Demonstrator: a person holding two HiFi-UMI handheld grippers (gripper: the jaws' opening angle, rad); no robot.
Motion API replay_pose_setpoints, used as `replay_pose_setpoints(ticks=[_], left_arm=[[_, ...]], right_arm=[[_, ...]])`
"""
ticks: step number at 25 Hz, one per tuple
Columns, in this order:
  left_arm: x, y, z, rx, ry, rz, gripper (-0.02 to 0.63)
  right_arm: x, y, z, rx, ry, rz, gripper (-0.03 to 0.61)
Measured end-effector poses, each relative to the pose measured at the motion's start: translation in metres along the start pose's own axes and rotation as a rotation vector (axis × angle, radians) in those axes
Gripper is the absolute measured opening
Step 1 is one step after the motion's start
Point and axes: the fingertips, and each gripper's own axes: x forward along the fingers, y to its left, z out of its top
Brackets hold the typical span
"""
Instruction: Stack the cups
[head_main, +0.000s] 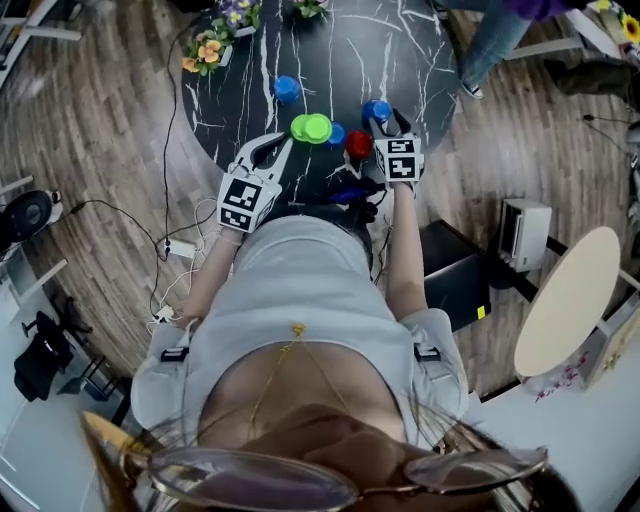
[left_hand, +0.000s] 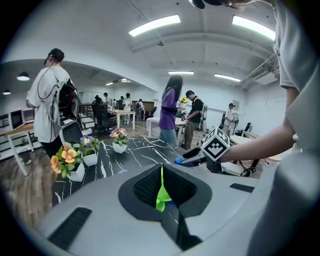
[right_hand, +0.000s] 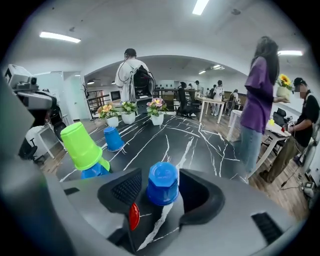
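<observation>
My left gripper (left_hand: 161, 189) is shut on the thin wall of a green cup (left_hand: 160, 196). In the right gripper view that green cup (right_hand: 81, 145) hangs upside down and tilted over a blue cup (right_hand: 94, 171). My right gripper (right_hand: 162, 192) is open, and an upside-down blue cup (right_hand: 162, 182) stands between its jaws with a gap on the right side. A red cup (right_hand: 134, 216) shows just below the left jaw. Another blue cup (right_hand: 113, 138) stands farther back. From the head view the cups cluster at the near edge of the black marble table (head_main: 400, 50), with both grippers (head_main: 283, 150) (head_main: 385, 122) at them.
Small white pots of flowers (head_main: 208, 50) stand along the table's left and far rim. A cable (head_main: 170, 130) runs over the wooden floor at the left. People stand past the far side of the table (right_hand: 260, 100). A pale round table (head_main: 565, 300) is at the right.
</observation>
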Motion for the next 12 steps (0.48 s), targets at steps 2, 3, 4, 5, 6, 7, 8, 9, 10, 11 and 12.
replay_pose_setpoints(ticks=[2,3,4,5,6,7,8,9,10,11,12], left_arm=[[-0.004,0.003,-0.002,-0.008,0.0,0.022,0.035],[-0.007,0.004,-0.003,-0.011,0.0,0.033,0.035],[-0.009,0.005,-0.004,-0.015,0.002,0.041,0.035],[-0.011,0.006,-0.006,-0.019,0.004,0.048,0.035],[-0.013,0.007,-0.007,-0.023,0.006,0.055,0.035],[-0.015,0.007,-0.009,-0.026,0.009,0.06,0.035],[-0.017,0.008,-0.011,-0.029,0.011,0.063,0.035],[-0.019,0.009,-0.013,-0.031,0.012,0.066,0.035],[-0.02,0.01,-0.014,-0.032,0.012,0.069,0.035],[-0.021,0.011,-0.014,-0.031,0.012,0.071,0.035],[-0.021,0.012,-0.014,-0.031,0.012,0.072,0.035]], right_arm=[[0.008,-0.002,-0.003,-0.014,0.021,-0.004,0.227],[0.012,-0.002,-0.005,-0.024,0.031,-0.008,0.23],[0.015,-0.002,-0.006,-0.034,0.041,-0.01,0.232],[0.017,-0.002,-0.007,-0.042,0.05,-0.012,0.232],[0.02,-0.002,-0.008,-0.049,0.059,-0.012,0.232],[0.021,-0.002,-0.008,-0.057,0.065,-0.015,0.23],[0.023,-0.002,-0.008,-0.064,0.067,-0.019,0.224],[0.024,-0.002,-0.008,-0.07,0.066,-0.025,0.218],[0.025,-0.003,-0.008,-0.073,0.064,-0.03,0.218],[0.025,-0.004,-0.007,-0.074,0.062,-0.033,0.218],[0.024,-0.004,-0.006,-0.075,0.061,-0.034,0.218]])
